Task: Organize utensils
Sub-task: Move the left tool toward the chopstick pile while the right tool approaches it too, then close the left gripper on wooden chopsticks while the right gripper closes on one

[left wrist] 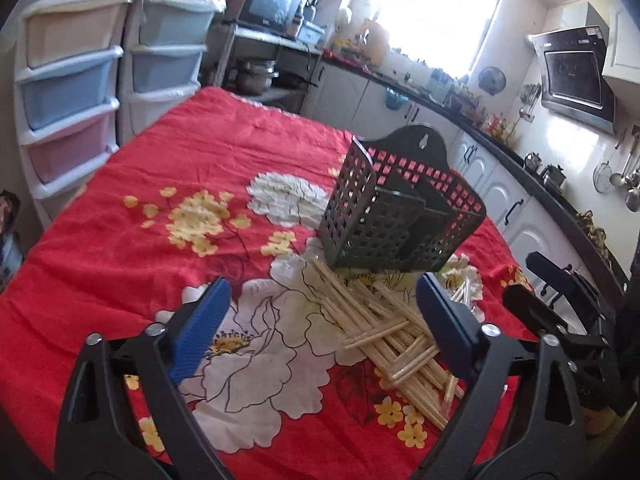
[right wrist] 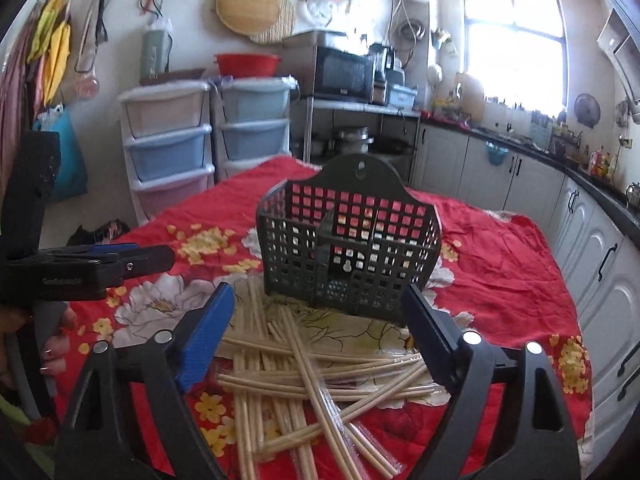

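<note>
Left wrist view: the left gripper (left wrist: 320, 312) hangs over a red flowered tablecloth (left wrist: 120, 240), its blue-padded jaws spread wide with nothing between them but cloth. At about ten o'clock stand pastel plastic drawers (left wrist: 72, 92). Moving rightward, a black slotted utensil basket (left wrist: 404, 208) stands upright on the cloth at about one o'clock from the jaws, tilted a little in this lens. A loose heap of pale wooden chopsticks (left wrist: 384, 332) lies just in front of it, running toward four o'clock and passing under the right-hand pad. At three o'clock the dark body of the right gripper (left wrist: 560, 300) shows at the edge of the frame.

Right wrist view: at nine o'clock the left gripper (right wrist: 120, 264) is seen side-on, a hand (right wrist: 52, 344) around its handle. The right gripper (right wrist: 320, 336) is likewise spread wide and grips nothing; the chopsticks (right wrist: 304, 368) lie crisscrossed on the cloth beneath and between its fingers, some in clear wrappers. The basket (right wrist: 348, 248) sits at twelve o'clock, just behind the pile, its divider visible inside. White kitchen cabinets (right wrist: 600, 248) run along three o'clock.
</note>
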